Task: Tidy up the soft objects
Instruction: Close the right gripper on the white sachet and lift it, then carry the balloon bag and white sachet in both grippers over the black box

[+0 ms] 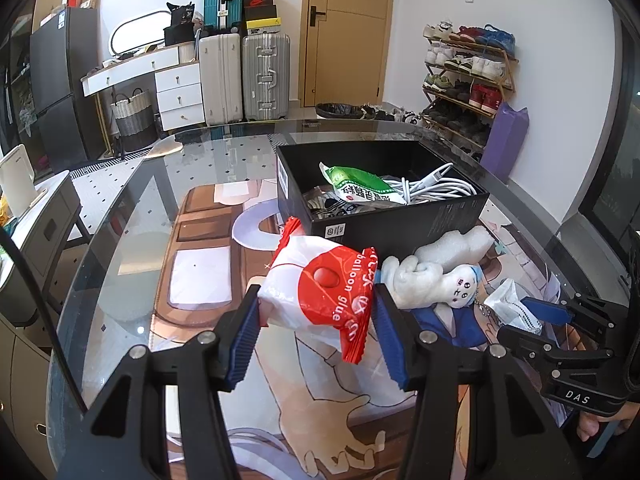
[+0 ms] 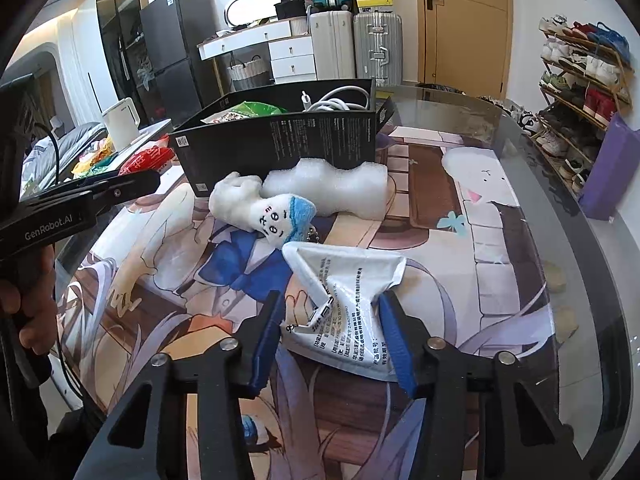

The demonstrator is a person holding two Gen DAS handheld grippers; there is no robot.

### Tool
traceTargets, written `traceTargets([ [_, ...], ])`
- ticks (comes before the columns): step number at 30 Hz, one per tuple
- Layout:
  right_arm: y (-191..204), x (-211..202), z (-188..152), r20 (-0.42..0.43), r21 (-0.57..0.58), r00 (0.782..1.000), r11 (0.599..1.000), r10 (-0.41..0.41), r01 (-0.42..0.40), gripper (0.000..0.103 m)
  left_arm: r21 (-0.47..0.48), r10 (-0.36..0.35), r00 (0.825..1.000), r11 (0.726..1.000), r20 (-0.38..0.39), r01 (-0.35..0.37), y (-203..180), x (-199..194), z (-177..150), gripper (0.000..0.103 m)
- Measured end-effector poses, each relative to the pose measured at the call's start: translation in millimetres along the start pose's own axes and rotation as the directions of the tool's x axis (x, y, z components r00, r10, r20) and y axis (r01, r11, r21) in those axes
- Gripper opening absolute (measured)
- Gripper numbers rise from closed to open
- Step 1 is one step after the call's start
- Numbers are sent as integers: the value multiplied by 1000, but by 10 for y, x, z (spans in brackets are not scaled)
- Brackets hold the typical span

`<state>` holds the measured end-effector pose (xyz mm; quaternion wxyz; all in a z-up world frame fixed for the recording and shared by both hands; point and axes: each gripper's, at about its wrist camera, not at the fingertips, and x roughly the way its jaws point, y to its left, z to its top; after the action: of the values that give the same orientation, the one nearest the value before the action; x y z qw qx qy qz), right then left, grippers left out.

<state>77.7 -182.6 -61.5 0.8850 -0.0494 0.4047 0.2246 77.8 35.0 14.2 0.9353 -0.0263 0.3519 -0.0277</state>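
The left gripper (image 1: 316,312) is clamped on a puffy red-and-white plastic packet printed "balloon glue" (image 1: 320,292), holding it clear above the worktop (image 1: 132,216). The packet's long axis runs slantwise between the blue pads, one crimped red end pointing up and away on the left, the other hanging down on the right.

The right gripper (image 2: 330,320) straddles a crumpled white foil pouch with black printed text (image 2: 352,300) lying on the picture mat; its right pad touches the pouch's edge, while the left pad stands apart from it, so it is not yet gripping. The pouch's wide end points away from the gripper, its narrow end lying toward it.

Just beyond the pouch lies a small white plush toy with a blue cap and a stitched face (image 2: 264,212), long axis crosswise, cap end to the right. Behind it, touching, sits a lumpy white foam block (image 2: 332,184), also crosswise.

Farthest stands an open black cardboard box (image 2: 280,136), holding a green-and-white snack bag (image 1: 356,184) and a coiled white cable (image 1: 436,188).
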Motion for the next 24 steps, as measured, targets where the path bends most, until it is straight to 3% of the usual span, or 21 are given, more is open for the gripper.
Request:
traceTargets([
  [13, -9, -99, 19, 49, 13, 999, 1000, 23, -24, 42, -4, -5, 1000, 1000, 12, 5, -13, -26, 20, 53],
  [24, -6, -302, 97, 149, 18, 987, 998, 58, -62, 42, -3, -16, 999, 1000, 41, 16, -46, -98, 48, 53],
])
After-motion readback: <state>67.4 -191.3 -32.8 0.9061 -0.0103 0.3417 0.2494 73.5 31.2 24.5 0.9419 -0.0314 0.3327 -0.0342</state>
